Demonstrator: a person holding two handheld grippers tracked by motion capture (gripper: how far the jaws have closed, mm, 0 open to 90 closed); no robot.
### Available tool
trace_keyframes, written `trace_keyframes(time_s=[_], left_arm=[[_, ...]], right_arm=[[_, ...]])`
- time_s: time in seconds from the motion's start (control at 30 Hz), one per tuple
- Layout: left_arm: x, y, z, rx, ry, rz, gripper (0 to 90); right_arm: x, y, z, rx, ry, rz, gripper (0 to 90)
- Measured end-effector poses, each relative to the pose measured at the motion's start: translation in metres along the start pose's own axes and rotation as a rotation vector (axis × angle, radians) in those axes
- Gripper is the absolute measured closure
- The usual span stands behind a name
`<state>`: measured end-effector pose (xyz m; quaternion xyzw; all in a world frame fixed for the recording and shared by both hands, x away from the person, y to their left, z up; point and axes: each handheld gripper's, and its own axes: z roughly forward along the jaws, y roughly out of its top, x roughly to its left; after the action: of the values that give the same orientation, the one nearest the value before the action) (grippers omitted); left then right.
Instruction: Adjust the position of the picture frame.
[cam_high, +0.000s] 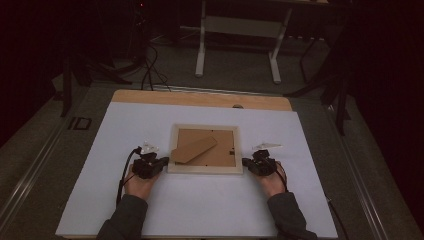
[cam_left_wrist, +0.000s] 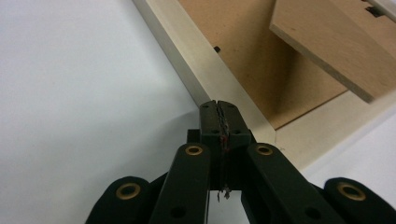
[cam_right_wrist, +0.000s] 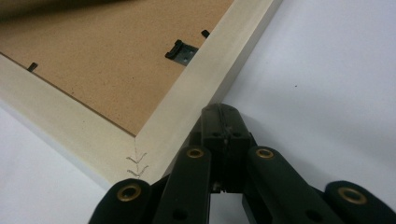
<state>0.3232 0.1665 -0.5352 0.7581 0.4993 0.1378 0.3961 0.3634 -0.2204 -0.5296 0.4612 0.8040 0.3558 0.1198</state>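
Note:
A pale wooden picture frame (cam_high: 205, 170) lies face down on the white table cover, its brown backing board (cam_high: 220, 152) up. A brown stand flap (cam_high: 194, 149) sticks up from the backing and shows raised in the left gripper view (cam_left_wrist: 327, 44). My left gripper (cam_high: 161, 164) is shut, its tips against the frame's left rail (cam_left_wrist: 196, 60) near the front corner. My right gripper (cam_high: 246, 162) is shut too, tips pressed to the frame's right rail (cam_right_wrist: 219, 70) near its front corner. A black hanger clip (cam_right_wrist: 180, 50) sits on the backing by that rail.
The white cover (cam_high: 150, 210) spreads over a wooden tabletop (cam_high: 200, 97). Beyond the table stand a white-legged desk frame (cam_high: 237, 45), dark stands and cables (cam_high: 150, 65) on the floor.

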Motion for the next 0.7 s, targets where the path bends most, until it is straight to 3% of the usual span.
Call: trace_keyframes(time_s=[0.23,0.33,0.6,0.7], left_arm=[[0.002,-0.003,-0.003,-0.006,0.005,0.002,90.0],[0.006,-0.007,-0.005,-0.018,-0.004,-0.025,90.0],[0.006,-0.013,-0.008,-0.019,-0.015,-0.043,90.0],[0.005,-0.015,-0.009,-0.021,-0.007,-0.043,90.0]], right_arm=[[0.003,0.001,0.002,-0.004,-0.001,0.000,89.9],[0.006,0.001,0.003,-0.011,0.005,-0.003,89.9],[0.009,-0.006,0.001,-0.038,0.027,0.009,89.9],[0.012,-0.006,0.000,-0.028,0.012,-0.007,89.9]])
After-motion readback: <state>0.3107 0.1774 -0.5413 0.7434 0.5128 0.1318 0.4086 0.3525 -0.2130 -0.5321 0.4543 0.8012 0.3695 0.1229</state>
